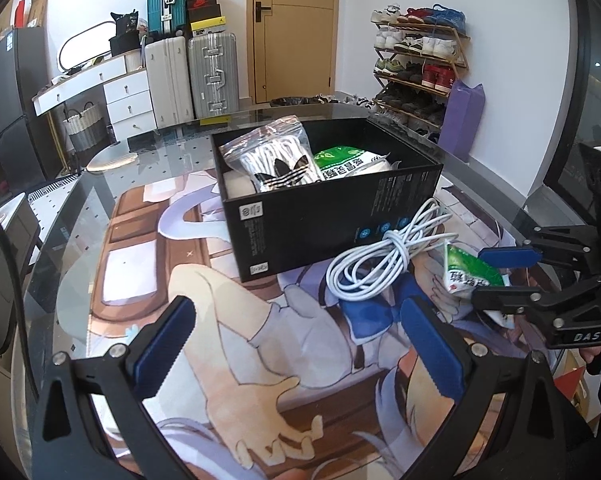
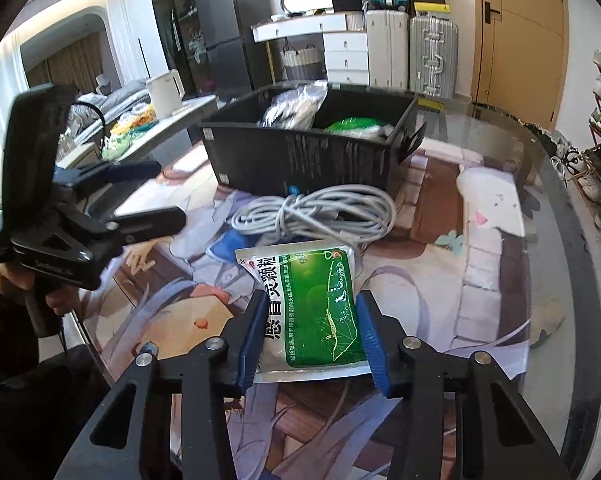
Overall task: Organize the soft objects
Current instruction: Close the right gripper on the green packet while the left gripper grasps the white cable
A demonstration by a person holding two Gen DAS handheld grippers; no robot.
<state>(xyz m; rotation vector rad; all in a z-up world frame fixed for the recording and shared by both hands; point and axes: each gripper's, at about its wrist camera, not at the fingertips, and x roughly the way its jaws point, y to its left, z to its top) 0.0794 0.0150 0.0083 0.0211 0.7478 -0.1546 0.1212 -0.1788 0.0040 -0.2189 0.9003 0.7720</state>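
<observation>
A green and white soft sachet [image 2: 316,292] lies on the printed mat, and my right gripper [image 2: 311,300] is shut on it, a blue pad pressing each long edge. The left wrist view shows the same sachet [image 1: 466,274] between the right gripper's [image 1: 490,276] fingers. Behind it lies a coiled white cable [image 2: 312,216], against an open black box [image 1: 320,220]. The box holds a clear bag of white laces [image 1: 276,160] and another green sachet [image 1: 340,160]. My left gripper [image 1: 296,312] is open over the mat in front of the box, with nothing between its fingers.
The round glass table [image 2: 540,200] carries the printed mat [image 1: 160,280]; its edge curves close on the right. A white kettle [image 2: 164,94] stands on a side counter at the left. Suitcases [image 1: 192,76] and a shoe rack [image 1: 420,68] line the far wall.
</observation>
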